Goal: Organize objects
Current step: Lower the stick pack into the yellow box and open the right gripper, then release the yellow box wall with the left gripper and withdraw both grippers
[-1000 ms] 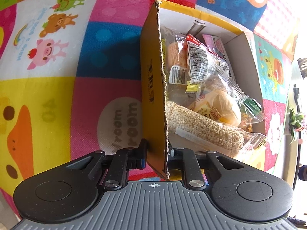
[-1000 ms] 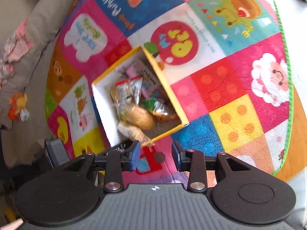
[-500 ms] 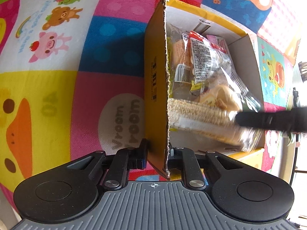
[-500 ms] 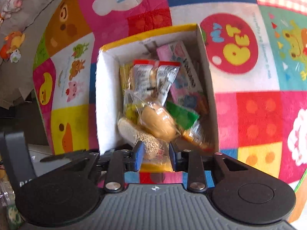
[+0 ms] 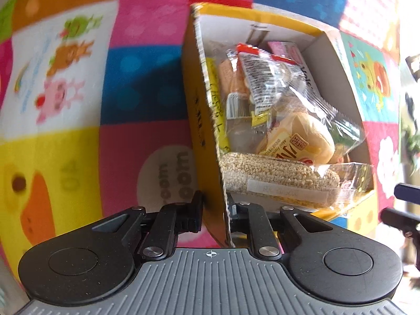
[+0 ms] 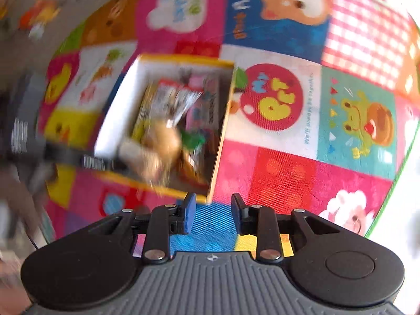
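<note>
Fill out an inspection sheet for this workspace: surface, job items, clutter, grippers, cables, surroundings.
Surface: patchwork cartoon play mat.
Job items: open yellow cardboard box full of snack packets; sesame bar packet nearest, wrapped bun behind it.
Clutter: nothing seen on the mat.
Grippers: left gripper clamped on the box wall; right gripper open, empty, beside the box corner.
Cables: nothing seen.
Surroundings: grey floor beyond the mat edge; blurred.

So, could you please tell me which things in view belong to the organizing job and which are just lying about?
Belong to the job:
- yellow cardboard box, its wall clamped by the left gripper
- snack packets in it: bread roll, sesame bar
- right gripper, open, empty

Just lying about:
- cartoon play mat
- potted plant at the edge
</note>
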Motion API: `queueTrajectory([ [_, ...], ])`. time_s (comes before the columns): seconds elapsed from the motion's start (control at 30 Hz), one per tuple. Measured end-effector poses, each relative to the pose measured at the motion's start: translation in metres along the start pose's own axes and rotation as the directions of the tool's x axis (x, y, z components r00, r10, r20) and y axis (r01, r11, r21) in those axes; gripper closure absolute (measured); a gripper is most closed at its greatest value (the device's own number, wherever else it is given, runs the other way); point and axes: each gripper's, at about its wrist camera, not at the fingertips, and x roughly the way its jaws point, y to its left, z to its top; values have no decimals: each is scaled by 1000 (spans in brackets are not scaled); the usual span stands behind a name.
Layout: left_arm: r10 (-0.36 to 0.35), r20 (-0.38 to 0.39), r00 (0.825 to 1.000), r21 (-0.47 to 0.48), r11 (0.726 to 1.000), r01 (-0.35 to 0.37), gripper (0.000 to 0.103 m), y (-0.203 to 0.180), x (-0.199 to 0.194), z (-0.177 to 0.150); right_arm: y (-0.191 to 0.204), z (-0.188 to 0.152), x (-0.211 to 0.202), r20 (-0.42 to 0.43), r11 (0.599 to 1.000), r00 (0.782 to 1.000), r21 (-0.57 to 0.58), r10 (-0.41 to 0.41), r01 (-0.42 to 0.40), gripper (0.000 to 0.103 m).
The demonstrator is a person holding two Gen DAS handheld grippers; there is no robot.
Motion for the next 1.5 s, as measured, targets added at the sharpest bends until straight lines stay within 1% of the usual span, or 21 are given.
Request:
queueTrajectory([
  [0.07, 46, 42, 998, 108, 993, -51, 87, -14, 2, 1, 4, -14, 24, -5, 999, 1000, -27, -23, 23, 67],
  [0.17, 32, 69, 997, 138, 989, -42, 87, -23, 8, 12, -4, -20, 47, 26, 999, 999, 43, -32, 31, 67],
  [0.23, 20, 94, 995, 170, 985, -36, 87, -36, 13, 27, -13, -18, 47, 87, 996, 996, 92, -25, 17, 67],
  [0.37, -8, 174, 985, 136, 991, -16, 87, -57, 25, 66, -30, -7, 49, 177, 994, 981, 89, -76, 61, 65],
  [0.43, 7, 191, 982, 93, 995, -25, 86, -61, 34, 82, -48, 1, 54, 213, 992, 973, 112, -86, 63, 65],
  [0.5, 25, 216, 976, 49, 998, -36, 78, -62, 38, 88, -62, 7, 58, 241, 989, 966, 135, -92, 60, 65],
  [0.57, 54, 232, 971, 6, 998, -57, 61, -59, 39, 87, -70, 10, 62, 267, 989, 959, 135, -99, 64, 64],
  [0.7, 73, 256, 964, -59, 996, -59, 36, -43, 40, 78, -81, 4, 72, 282, 991, 954, 119, -100, 68, 64],
  [0.77, 105, 272, 957, -75, 993, -87, 7, -35, 43, 78, -84, 1, 73, 289, 992, 952, 105, -101, 73, 64],
  [0.8, 134, 283, 950, -77, 990, -117, 1, -29, 41, 75, -85, -1, 74, 292, 992, 951, 97, -104, 79, 64],
  [0.93, 155, 335, 929, -56, 988, -145, 0, -26, 36, 70, -89, -10, 69, 314, 986, 937, 115, -150, 119, 64],
  [1.0, 175, 383, 907, -44, 984, -171, 0, -31, 28, 61, -94, -20, 61, 321, 976, 929, 166, -187, 139, 61],
  [1.07, 192, 457, 869, -49, 980, -191, 0, -33, 13, 46, -100, -37, 47, 336, 964, 921, 238, -198, 120, 51],
  [1.13, 195, 559, 806, -71, 980, -187, 0, -36, -10, 21, -103, -63, 33, 358, 945, 910, 314, -211, 96, 23],
  [1.17, 187, 597, 780, -80, 982, -174, 0, -39, -20, 5, -101, -76, 29, 358, 939, 910, 331, -211, 88, 21],
  [1.2, 181, 621, 762, -85, 983, -164, 0, -42, -30, -9, -97, -90, 26, 350, 937, 914, 341, -204, 79, 21],
  [1.23, 179, 631, 755, -89, 983, -159, 0, -46, -36, -23, -92, -102, 24, 343, 935, 919, 347, -196, 70, 20],
  [1.27, 175, 628, 758, -94, 984, -149, 0, -48, -38, -40, -85, -113, 23, 334, 934, 924, 350, -188, 64, 19],
  [1.37, 152, 586, 796, -111, 988, -107, 0, -60, -33, -85, -63, -139, 25, 310, 937, 938, 347, -157, 42, 8],
  [1.4, 144, 571, 808, -113, 989, -96, 0, -66, -32, -102, -57, -144, 26, 311, 940, 938, 340, -151, 38, 0],
  [1.5, 136, 535, 834, -101, 990, -96, 0, -82, -11, -136, -45, -154, 36, 314, 950, 936, 306, -160, 60, 0],
])
